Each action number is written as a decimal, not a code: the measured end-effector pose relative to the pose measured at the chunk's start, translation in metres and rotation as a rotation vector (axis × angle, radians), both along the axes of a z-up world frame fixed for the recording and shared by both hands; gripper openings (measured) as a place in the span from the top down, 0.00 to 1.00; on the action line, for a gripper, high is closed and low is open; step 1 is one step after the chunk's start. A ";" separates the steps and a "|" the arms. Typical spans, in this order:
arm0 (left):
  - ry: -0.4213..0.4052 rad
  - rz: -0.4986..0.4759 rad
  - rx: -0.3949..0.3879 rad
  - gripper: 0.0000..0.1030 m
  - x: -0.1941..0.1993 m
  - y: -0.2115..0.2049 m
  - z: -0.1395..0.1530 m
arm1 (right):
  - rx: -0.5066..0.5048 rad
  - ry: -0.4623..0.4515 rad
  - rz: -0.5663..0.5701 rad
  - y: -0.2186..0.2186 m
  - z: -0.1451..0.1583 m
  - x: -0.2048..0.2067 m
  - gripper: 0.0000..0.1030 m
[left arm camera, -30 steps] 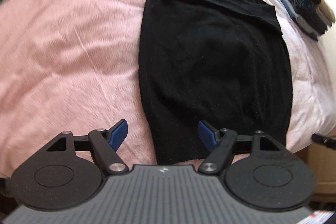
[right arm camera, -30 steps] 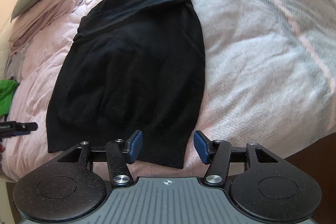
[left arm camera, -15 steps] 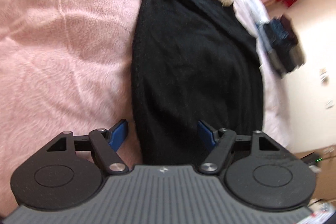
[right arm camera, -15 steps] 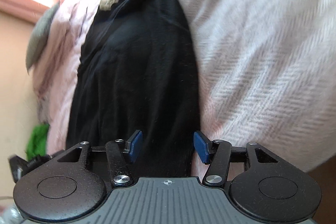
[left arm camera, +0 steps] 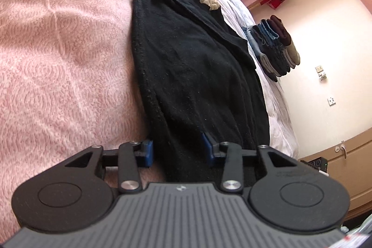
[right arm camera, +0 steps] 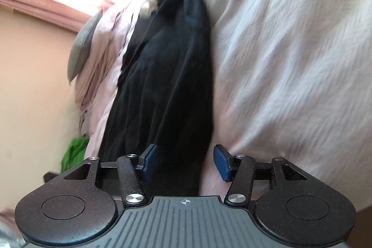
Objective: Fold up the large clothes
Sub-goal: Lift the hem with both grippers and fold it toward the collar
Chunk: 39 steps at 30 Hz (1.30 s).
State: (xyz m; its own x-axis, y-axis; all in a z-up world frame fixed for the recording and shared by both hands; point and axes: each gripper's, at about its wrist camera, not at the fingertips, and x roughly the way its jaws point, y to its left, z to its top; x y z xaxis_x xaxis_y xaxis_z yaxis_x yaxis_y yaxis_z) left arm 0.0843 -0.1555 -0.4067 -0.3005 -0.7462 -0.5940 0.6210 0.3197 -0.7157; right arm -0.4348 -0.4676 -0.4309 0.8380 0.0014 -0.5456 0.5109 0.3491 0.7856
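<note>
Two grippers sit at the near hem of the black garment (left arm camera: 197,76) lying lengthwise on the pink bed cover (left arm camera: 58,50): the left gripper (left arm camera: 177,151), jaws just closing around the cloth, and the right gripper (right arm camera: 186,160), jaws spread, might catch only one layer, so the fold would go crooked.

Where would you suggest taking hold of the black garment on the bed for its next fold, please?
Probably at its near hem, one corner per hand. The black garment lies lengthwise, its collar at the far end, its hem at the bed's near edge, so come from that edge. The left gripper and right gripper already straddle the corners.
</note>
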 end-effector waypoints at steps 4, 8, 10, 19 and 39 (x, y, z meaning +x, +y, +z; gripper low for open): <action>0.030 0.040 -0.059 0.66 0.007 -0.005 -0.011 | -0.064 -0.047 -0.009 -0.009 -0.008 0.023 0.51; 0.068 0.060 -0.092 0.68 0.014 -0.008 -0.017 | -0.049 -0.099 -0.019 0.008 -0.013 0.015 0.51; 0.072 0.069 -0.085 0.74 0.013 -0.003 -0.017 | 0.029 -0.141 0.011 0.017 -0.020 0.009 0.55; 0.094 0.000 -0.118 0.80 0.005 0.004 -0.014 | 0.097 -0.235 -0.022 0.028 -0.032 0.002 0.81; -0.104 0.065 -0.301 0.98 -0.032 0.118 0.049 | -0.110 -0.227 -0.148 0.143 0.071 -0.069 1.00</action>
